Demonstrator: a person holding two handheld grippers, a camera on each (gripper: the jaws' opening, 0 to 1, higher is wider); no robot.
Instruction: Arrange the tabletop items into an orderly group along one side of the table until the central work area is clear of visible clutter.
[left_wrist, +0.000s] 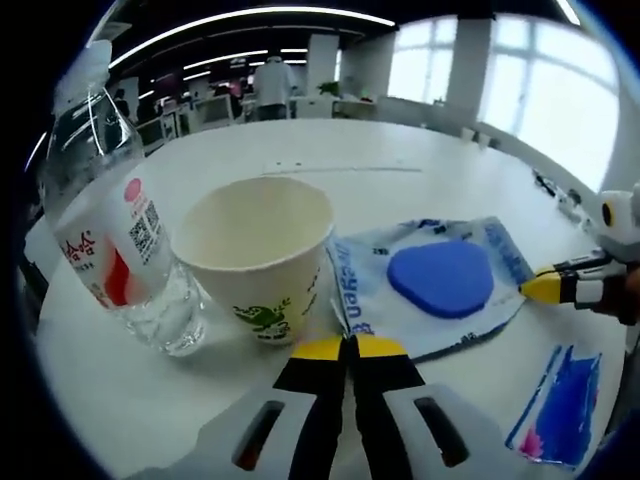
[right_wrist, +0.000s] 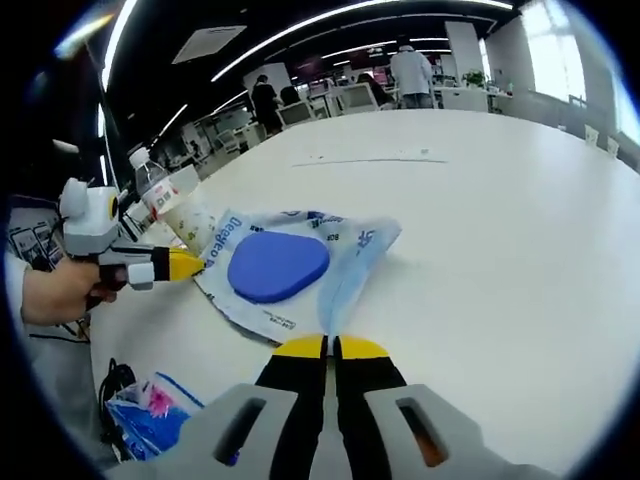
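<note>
Left gripper view: both grippers, left (left_wrist: 347, 345) and right (right_wrist: 330, 345), are clenched on the pouch (left_wrist: 440, 285) near the table (right_wrist: 500, 230) edge, beside cup (left_wrist: 262, 255) and bottle (left_wrist: 110, 220). Pull evenly; uneven tension risks tearing.

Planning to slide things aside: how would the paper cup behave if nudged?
The paper cup looks empty and open-topped, so probably light and apt to tip. Its thin wall may crush if squeezed. The water bottle stands close, so a push might knock it.
</note>
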